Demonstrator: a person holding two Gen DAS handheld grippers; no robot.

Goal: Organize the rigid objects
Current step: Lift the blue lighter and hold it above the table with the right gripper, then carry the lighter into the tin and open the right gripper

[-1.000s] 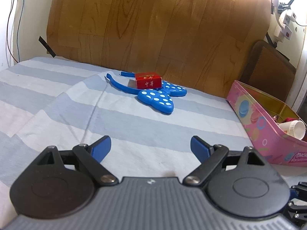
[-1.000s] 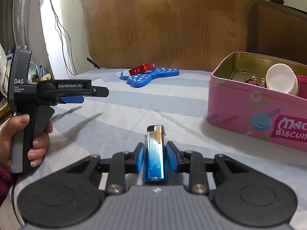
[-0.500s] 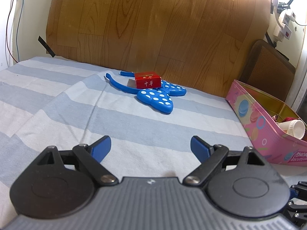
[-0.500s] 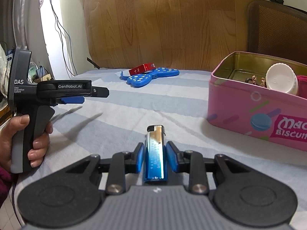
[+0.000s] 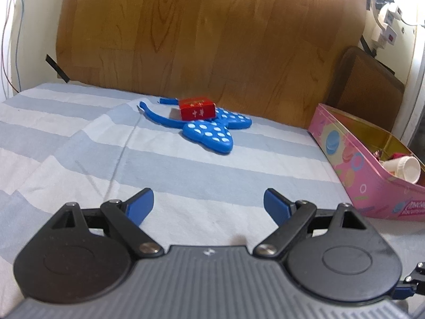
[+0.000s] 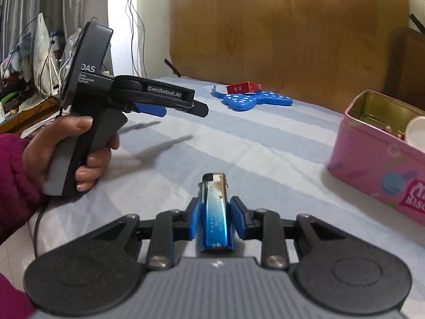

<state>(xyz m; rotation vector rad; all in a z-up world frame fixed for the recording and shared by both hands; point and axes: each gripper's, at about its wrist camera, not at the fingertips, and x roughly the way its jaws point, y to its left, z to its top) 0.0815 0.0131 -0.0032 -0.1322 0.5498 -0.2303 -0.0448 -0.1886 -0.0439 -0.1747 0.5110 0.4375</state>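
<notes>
A blue and silver lighter (image 6: 215, 212) lies between the blue pads of my right gripper (image 6: 214, 202), pointing forward. The jaws are opening and thin gaps show beside the lighter. My left gripper (image 5: 208, 199) hovers over the striped bed sheet (image 5: 186, 170), open wide and holding nothing. It also shows from the side as the left gripper (image 6: 183, 107), held by a hand (image 6: 66, 148). Far ahead a red box (image 5: 196, 108) rests on a blue dotted butterfly-shaped toy (image 5: 209, 133). A pink biscuit tin (image 5: 353, 164) stands at the right.
The pink tin (image 6: 377, 143) holds a white cap (image 5: 407, 168) and small items. A wooden headboard (image 5: 212, 40) closes the far side. Clutter and cables (image 6: 32, 61) sit past the bed's left edge. A dark red sleeve (image 6: 13, 175) is at the lower left.
My right gripper has shifted and rolled, so the left gripper and hand look closer and the tin sits farther right. Its pads have parted slightly from the lighter. The left gripper has stayed still.
</notes>
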